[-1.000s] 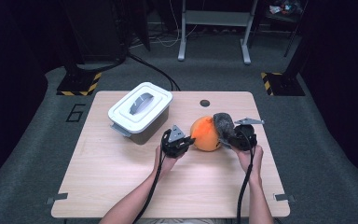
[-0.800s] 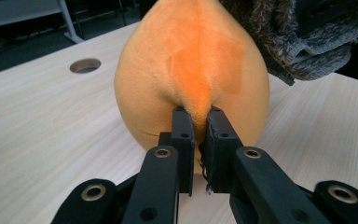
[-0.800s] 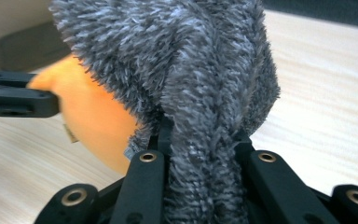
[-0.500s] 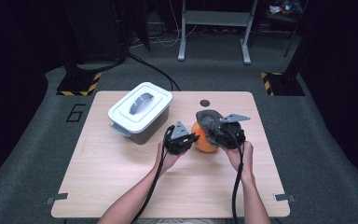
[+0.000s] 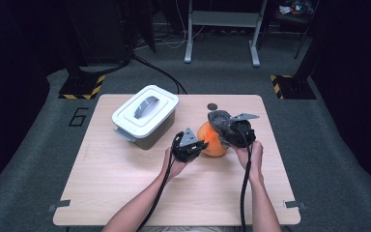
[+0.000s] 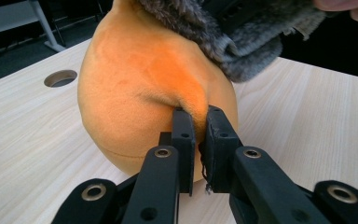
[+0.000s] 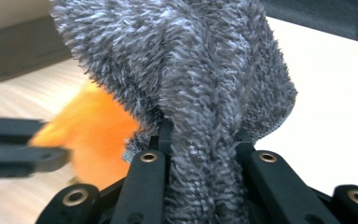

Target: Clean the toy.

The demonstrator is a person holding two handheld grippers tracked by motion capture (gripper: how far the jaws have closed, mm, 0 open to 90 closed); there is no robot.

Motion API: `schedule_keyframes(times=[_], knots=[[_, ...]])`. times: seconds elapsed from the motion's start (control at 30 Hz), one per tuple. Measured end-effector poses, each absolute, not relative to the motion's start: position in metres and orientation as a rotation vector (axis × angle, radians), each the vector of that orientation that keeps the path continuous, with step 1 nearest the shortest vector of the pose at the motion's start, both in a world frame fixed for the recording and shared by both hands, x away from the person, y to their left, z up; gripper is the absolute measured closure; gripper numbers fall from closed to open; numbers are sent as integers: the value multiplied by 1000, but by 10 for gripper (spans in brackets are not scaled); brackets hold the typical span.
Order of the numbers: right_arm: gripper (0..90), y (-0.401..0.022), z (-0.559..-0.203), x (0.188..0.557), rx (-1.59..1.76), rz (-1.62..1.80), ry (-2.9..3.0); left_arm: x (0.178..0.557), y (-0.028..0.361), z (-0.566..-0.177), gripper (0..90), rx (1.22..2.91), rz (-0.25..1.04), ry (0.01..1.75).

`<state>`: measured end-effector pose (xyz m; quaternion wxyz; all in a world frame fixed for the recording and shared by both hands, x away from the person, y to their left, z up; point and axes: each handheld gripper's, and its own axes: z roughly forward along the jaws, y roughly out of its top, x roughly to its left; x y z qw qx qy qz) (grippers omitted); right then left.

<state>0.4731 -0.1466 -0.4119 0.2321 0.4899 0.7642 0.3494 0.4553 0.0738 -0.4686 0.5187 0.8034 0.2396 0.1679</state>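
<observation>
An orange plush ball [image 5: 211,140] rests on the wooden table [image 5: 125,183] near its middle. My left gripper [image 5: 198,144] is shut on a pinched fold of the orange plush [image 6: 140,84], low on its side. A fuzzy grey cloth [image 5: 218,119] lies over the top right of the plush. My right gripper [image 5: 226,129] is shut on a bunched part of that grey cloth [image 7: 200,93], which hangs between its jaws. The orange plush [image 7: 93,126] shows behind the cloth in the right gripper view.
A white lidded bin with a grey handle [image 5: 146,114] stands at the back left of the table. A round cable hole [image 5: 212,106] sits near the far edge. Dark floor, stands and cables surround the table.
My right gripper has carried the grey cloth leftward onto the top of the orange plush. The left gripper has shifted slightly right and keeps its pinch on the plush.
</observation>
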Motion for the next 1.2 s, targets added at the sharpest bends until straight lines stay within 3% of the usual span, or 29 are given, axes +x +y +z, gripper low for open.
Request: schedule_keyframes(times=[0.3, 0.57, 1.2], knots=[[740, -158, -406, 471, 1359, 1002, 2077, 455, 74, -469, 841, 1924, 401, 562], [736, -127, -396, 448, 1210, 1049, 2215, 453, 71, -468, 841, 1940, 412, 533], [736, -146, -411, 481, 1392, 926, 2095, 451, 74, -472, 841, 1946, 414, 539]])
